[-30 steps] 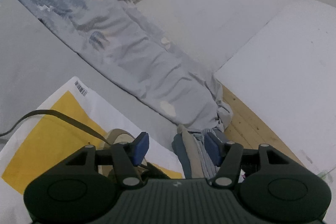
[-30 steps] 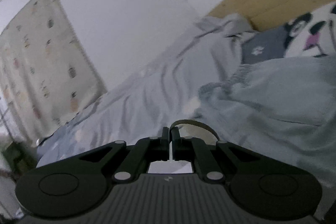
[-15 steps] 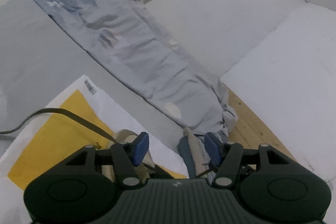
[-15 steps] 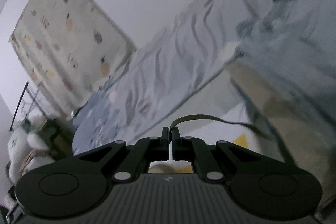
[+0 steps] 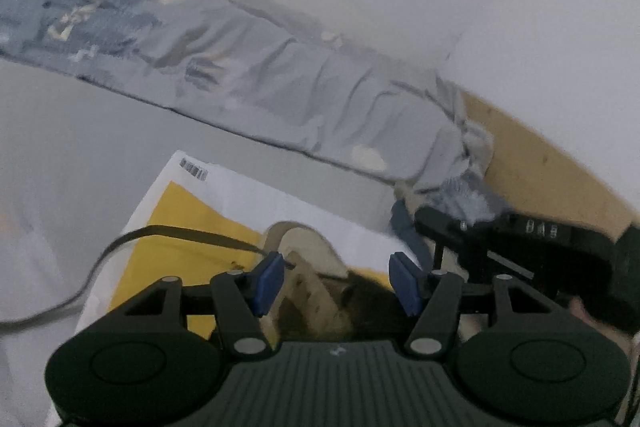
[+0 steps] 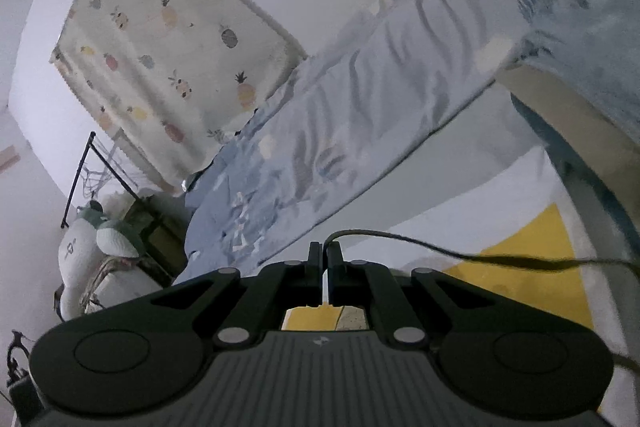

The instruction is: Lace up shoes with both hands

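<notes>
The left hand-held gripper [image 5: 337, 285] has a dark grey-green ribbed body with a small pale mark, two round side discs, black linkage arms with silver pivot screws, and blue pads [image 5: 269, 283]. The right hand-held gripper [image 6: 324, 259] has the same ribbed body, discs and silver screws, with narrow black fingers [image 6: 314, 259].

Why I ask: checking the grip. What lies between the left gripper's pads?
The shoe lies between the open pads; the lace passes by the left one. Left wrist view shows it.
</notes>
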Tool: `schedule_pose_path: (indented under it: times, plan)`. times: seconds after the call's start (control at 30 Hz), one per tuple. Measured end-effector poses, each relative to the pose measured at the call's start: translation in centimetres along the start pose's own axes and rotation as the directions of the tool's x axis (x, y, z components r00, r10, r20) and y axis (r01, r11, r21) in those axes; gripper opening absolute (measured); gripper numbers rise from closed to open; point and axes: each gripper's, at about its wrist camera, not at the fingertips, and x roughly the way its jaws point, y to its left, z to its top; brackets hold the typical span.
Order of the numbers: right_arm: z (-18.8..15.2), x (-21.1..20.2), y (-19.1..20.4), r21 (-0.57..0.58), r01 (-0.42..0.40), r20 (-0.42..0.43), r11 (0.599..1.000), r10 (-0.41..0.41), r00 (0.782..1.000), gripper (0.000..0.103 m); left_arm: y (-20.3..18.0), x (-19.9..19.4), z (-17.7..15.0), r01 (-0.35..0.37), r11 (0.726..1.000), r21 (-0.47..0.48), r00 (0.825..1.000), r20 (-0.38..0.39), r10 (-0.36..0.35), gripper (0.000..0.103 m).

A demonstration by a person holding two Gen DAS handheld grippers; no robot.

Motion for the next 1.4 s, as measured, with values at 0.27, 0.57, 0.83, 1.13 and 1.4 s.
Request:
schedule_pose_path:
  times: [0.27, 0.57, 0.83, 1.13, 1.4]
  plan:
    - [-0.9, 0.8, 0.2, 0.129, -0.022, -0.030, 0.991, 0.026, 0.999, 0.002, -1.0, 0.0, -0.9, -0.036, 0.992, 0.117, 0.997, -0.067, 0.044, 0.055]
    - [-3.4, 1.3, 2.7, 0.136, 0.005, -0.056, 0.991, 0.003, 0.998, 0.002, -0.9, 0.1, -0.9, -0.040, 0.993, 0.115, 0.995, -0.086, 0.050, 0.018]
    - [-4.0, 1.0, 4.8, 0.049, -0.021, -0.043, 0.999, 0.023, 0.999, 0.002, 0.7, -0.3, -0.9, -0.010, 1.000, 0.021, 0.996, -0.086, 0.012, 0.017]
    - [-3.8, 0.9, 2.5, 0.208, -0.075, -0.051, 0.975, 0.088, 0.995, 0.002, 1.9, -1.6, -0.6, 0.095, 0.992, -0.081, 0.995, 0.025, -0.093, 0.017]
    - [-4.4, 0.9, -1.1, 0.528, -0.236, 0.042, 0.816, 0.252, 0.967, 0.002, 4.3, -3.6, -0.3, 0.319, 0.902, -0.290, 0.922, 0.316, -0.224, 0.042]
